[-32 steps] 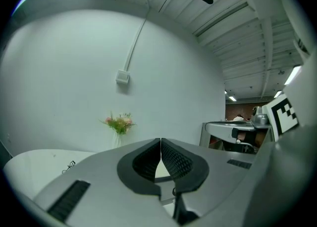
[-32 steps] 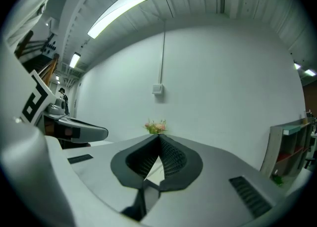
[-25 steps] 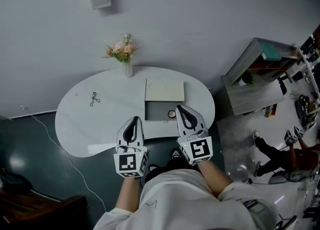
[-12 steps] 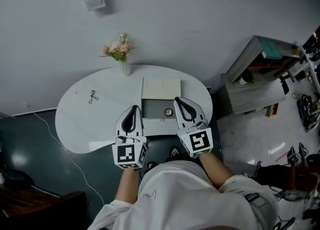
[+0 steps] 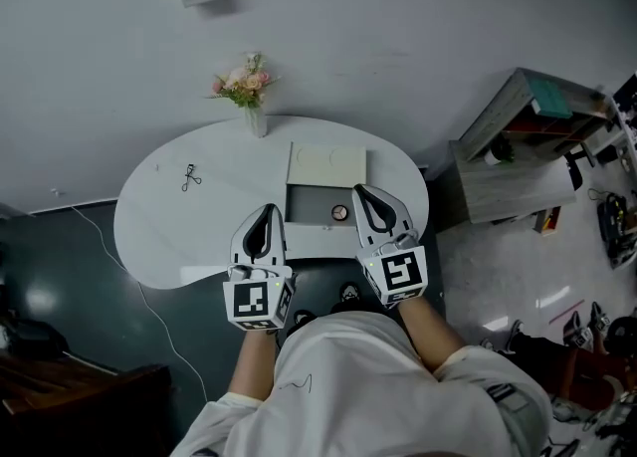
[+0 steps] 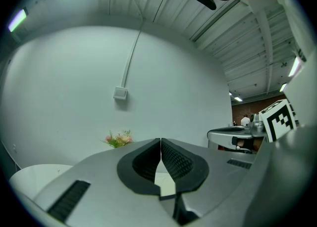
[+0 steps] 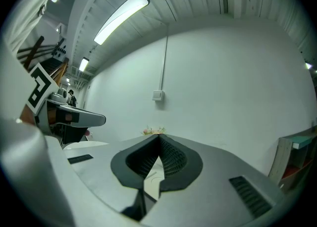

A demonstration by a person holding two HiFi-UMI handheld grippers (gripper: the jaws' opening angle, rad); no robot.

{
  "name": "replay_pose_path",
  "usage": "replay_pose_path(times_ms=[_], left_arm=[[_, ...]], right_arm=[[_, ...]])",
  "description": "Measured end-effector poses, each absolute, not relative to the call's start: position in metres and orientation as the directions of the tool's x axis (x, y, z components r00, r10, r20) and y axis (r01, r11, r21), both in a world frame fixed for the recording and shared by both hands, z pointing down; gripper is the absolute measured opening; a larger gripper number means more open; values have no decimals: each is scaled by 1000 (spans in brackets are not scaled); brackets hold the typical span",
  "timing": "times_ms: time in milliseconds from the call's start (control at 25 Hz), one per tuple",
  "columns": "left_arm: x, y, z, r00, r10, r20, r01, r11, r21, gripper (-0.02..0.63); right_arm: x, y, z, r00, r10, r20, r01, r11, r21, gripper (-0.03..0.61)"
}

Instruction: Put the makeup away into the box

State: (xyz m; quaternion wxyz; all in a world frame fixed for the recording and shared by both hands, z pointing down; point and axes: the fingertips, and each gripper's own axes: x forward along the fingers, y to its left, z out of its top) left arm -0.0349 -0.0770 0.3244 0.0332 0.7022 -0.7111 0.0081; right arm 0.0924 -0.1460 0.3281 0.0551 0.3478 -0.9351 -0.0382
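An eyelash curler (image 5: pixel 190 177) lies on the white table (image 5: pixel 149 236), beyond and left of the left gripper (image 5: pixel 267 210), well apart from it. It looks light, stiff and slippery, probably best pinched across its shank. The open box (image 5: pixel 307 208), holding a small round item (image 5: pixel 340 212), sits just ahead, between the grippers. The left gripper and the right gripper (image 5: pixel 360 189) are pressed together, empty, touching nothing.

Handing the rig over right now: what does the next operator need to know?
Left tongs: shut, empty, at the table's near edge.
Right tongs: shut, empty, by the box's right edge.
Box open, lid laid back; a small round item appears to be inside.
Eyelash curler lies on the table, left of the box.
To do: put the curler in the box.
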Motion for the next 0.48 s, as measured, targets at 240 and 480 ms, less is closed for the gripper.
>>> replay_pose_path(times_ms=[240,480], left_arm=[[-36,-69,328,-19,-998,67,-999,21,30,21],[-30,-63,335,-11,-996,87,-999,15,52,21]], right_arm=[[96,-140,331,-760,-644,83,-636,764,111,-3],[98,-134,326,-761,-647,51,-639,760,114,-3]])
